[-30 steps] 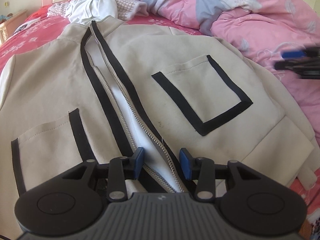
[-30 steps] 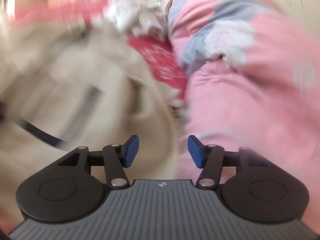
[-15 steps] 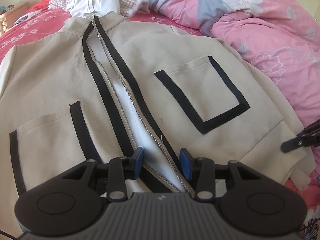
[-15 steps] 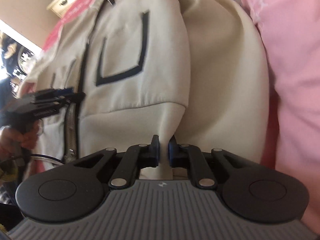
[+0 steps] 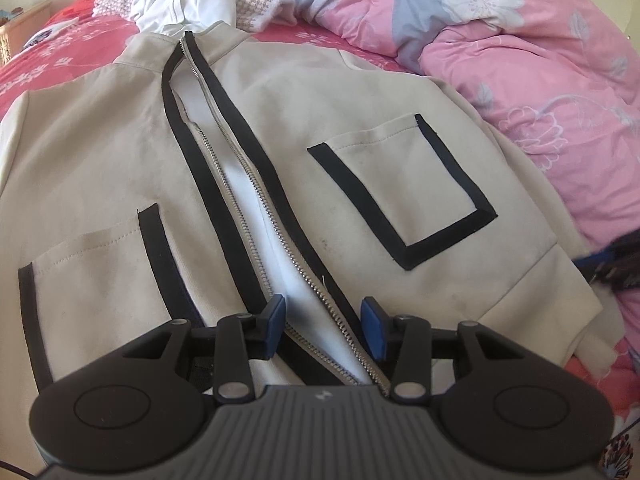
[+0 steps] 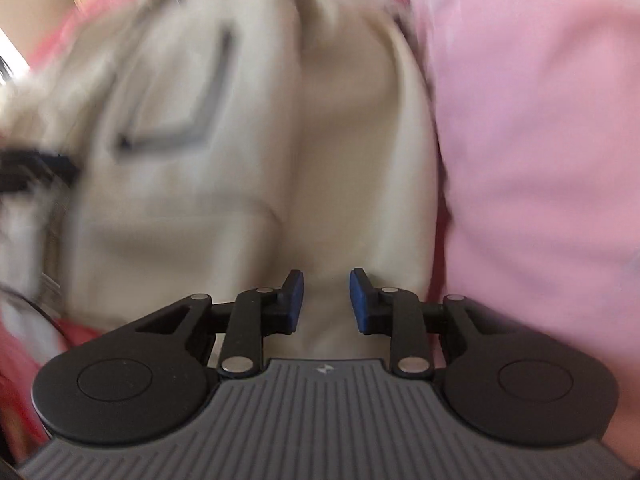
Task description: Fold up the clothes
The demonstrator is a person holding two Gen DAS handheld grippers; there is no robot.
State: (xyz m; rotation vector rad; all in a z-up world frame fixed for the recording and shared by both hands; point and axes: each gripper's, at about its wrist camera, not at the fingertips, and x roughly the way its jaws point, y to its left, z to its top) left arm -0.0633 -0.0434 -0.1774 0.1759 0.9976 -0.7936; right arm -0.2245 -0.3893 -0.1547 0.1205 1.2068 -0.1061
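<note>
A beige zip jacket [image 5: 320, 128] with black trim and two black-edged pockets lies front-up on the bed, its zipper [image 5: 256, 184] open over white lining. My left gripper [image 5: 323, 326] is open, low over the hem, straddling the zipper's lower end. My right gripper [image 6: 326, 300] is open and empty over the jacket's right sleeve and side [image 6: 320, 140]; this view is motion-blurred. The right gripper also shows as a dark blur at the right edge of the left wrist view [image 5: 616, 268]. The left gripper shows at the left edge of the right wrist view [image 6: 36, 168].
A pink floral duvet [image 5: 520, 40] is bunched along the jacket's right side and fills the right of the right wrist view [image 6: 540, 140]. White and knitted clothes [image 5: 192, 4] are heaped beyond the collar. The red bedsheet [image 5: 60, 56] shows at the far left.
My right gripper was shut on the jacket's sleeve hem half a second ago; it is now open and has let go, still moving. My left gripper has stayed over the zipper.
</note>
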